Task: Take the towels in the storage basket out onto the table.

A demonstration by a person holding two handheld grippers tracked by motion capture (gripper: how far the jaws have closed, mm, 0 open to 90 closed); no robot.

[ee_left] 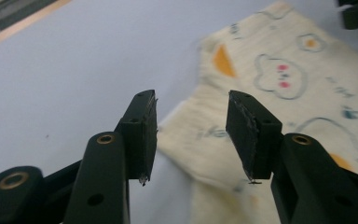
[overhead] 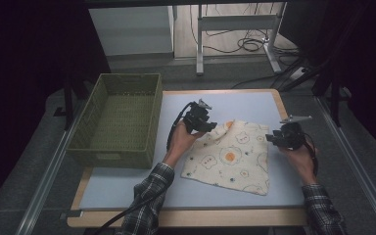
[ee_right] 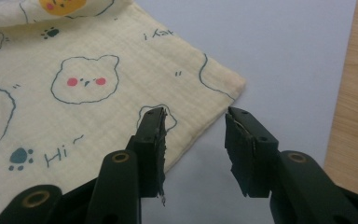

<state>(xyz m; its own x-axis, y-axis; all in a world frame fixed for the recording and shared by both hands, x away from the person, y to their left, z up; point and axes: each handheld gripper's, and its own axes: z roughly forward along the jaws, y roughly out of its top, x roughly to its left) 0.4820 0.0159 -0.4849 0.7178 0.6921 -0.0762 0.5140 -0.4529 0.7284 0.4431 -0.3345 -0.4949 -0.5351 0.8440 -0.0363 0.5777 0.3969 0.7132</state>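
While cloth (overhead: 232, 156) lies flat, L gripper (ee_left: 191, 133), R gripper (ee_right: 193, 147) open.

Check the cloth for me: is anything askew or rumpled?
Yes. The cloth lies skewed on the mat, and its far-left corner is curled over by the left gripper. Both grippers' jaws stand open with nothing between them; the right gripper hovers at the cloth's far-right corner.

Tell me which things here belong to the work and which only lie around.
In use:
cream printed cotton cloth
left gripper, open
right gripper, open
pale blue table mat

Lying about:
green woven plastic basket
black floor cables
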